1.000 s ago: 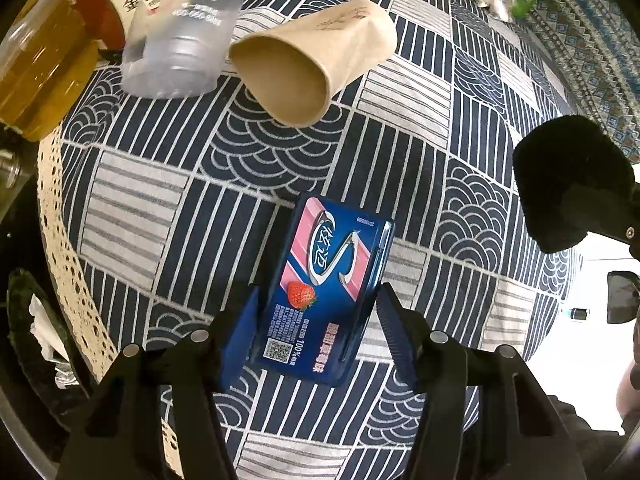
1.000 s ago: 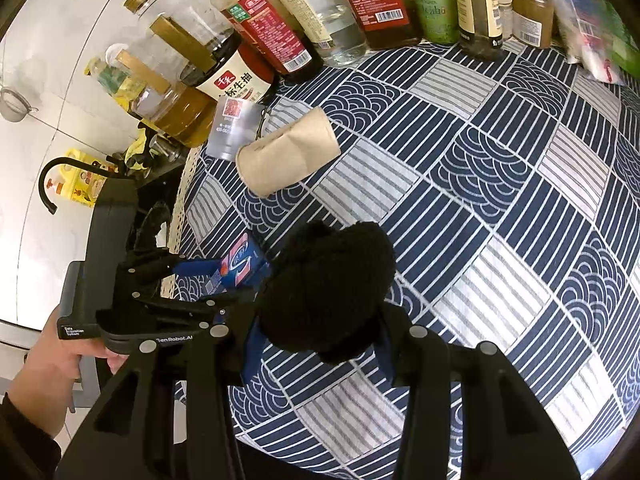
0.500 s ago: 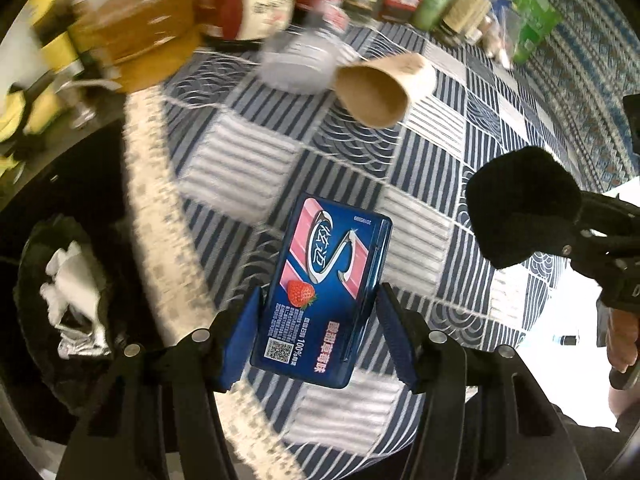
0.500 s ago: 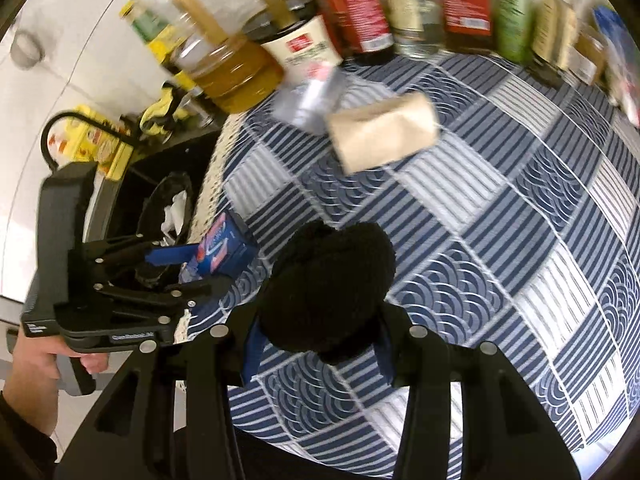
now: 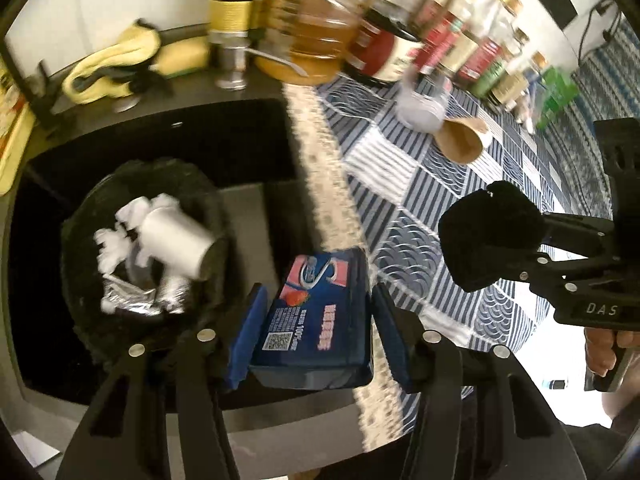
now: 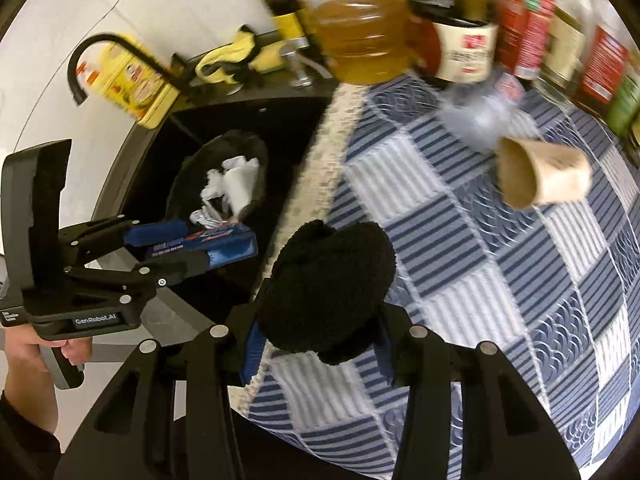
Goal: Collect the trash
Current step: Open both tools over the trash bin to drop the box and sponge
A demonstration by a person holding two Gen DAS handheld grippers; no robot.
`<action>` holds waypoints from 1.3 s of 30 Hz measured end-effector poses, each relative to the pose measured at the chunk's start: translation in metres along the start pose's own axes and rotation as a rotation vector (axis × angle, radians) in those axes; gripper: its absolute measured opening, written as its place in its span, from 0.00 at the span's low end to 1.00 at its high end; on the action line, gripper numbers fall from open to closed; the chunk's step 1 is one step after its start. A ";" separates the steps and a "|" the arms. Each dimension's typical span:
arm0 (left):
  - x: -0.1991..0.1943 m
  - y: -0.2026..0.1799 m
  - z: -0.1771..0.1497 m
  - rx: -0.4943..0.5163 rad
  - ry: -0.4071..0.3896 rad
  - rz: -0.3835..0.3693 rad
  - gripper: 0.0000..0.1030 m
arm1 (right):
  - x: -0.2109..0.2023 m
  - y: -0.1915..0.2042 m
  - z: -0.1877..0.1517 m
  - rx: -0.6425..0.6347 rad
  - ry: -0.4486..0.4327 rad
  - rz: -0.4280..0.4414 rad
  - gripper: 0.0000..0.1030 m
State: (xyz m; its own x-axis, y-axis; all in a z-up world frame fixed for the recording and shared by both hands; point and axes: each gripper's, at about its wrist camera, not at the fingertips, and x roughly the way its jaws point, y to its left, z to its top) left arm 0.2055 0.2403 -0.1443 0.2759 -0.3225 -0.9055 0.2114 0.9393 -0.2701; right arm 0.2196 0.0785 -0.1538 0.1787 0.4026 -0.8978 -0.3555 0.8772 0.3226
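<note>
My left gripper (image 5: 316, 316) is shut on a blue and pink gum box (image 5: 316, 320), held in the air past the table's left edge, beside the black trash bin (image 5: 80, 280). The bin holds a white cup (image 5: 176, 236), crumpled tissue and foil. In the right wrist view the left gripper (image 6: 216, 244) and the box (image 6: 200, 240) sit just in front of the bin (image 6: 256, 148). My right gripper (image 6: 320, 320) is shut on a black fuzzy wad (image 6: 328, 284) over the table's left edge; the wad also shows in the left wrist view (image 5: 488, 236).
A brown paper cup (image 6: 540, 176) and a clear plastic cup (image 6: 476, 120) lie on the blue patterned tablecloth (image 6: 520, 280). Oil and sauce bottles (image 6: 360, 40) stand along the far edge. A black sink (image 5: 160, 140), a tap (image 6: 104, 60) and yellow cloths (image 5: 120, 64) lie behind the bin.
Both grippers have swung left off the table toward the bin, each still holding its item. The gum box is now beside the bin and tilted downward.
</note>
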 end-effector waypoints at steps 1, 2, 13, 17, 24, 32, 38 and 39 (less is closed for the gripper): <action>-0.001 0.009 -0.002 -0.007 0.006 -0.009 0.14 | 0.004 0.007 0.003 -0.004 0.003 0.004 0.44; -0.002 0.017 -0.005 -0.015 0.010 0.000 0.13 | 0.007 0.011 0.005 -0.004 0.004 0.007 0.44; -0.029 0.089 -0.031 -0.091 -0.030 0.003 0.02 | 0.047 0.069 0.031 -0.055 0.039 0.020 0.44; -0.035 0.107 -0.039 -0.124 -0.038 0.002 0.02 | 0.073 0.092 0.050 -0.084 0.068 0.039 0.44; -0.044 0.140 -0.052 -0.199 -0.050 0.013 0.04 | 0.129 0.124 0.081 -0.120 0.158 0.057 0.44; -0.048 0.167 -0.055 -0.265 -0.058 0.019 0.05 | 0.157 0.146 0.098 -0.157 0.212 0.060 0.45; -0.047 0.184 -0.055 -0.328 -0.068 0.025 0.22 | 0.163 0.152 0.107 -0.167 0.235 0.063 0.53; -0.046 0.185 -0.055 -0.336 -0.066 0.028 0.24 | 0.162 0.152 0.108 -0.162 0.234 0.064 0.57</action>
State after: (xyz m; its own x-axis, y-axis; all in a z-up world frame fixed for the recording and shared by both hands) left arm 0.1805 0.4356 -0.1704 0.3394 -0.2922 -0.8941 -0.1145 0.9306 -0.3476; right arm 0.2940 0.3056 -0.2181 -0.0588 0.3675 -0.9282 -0.5047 0.7912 0.3453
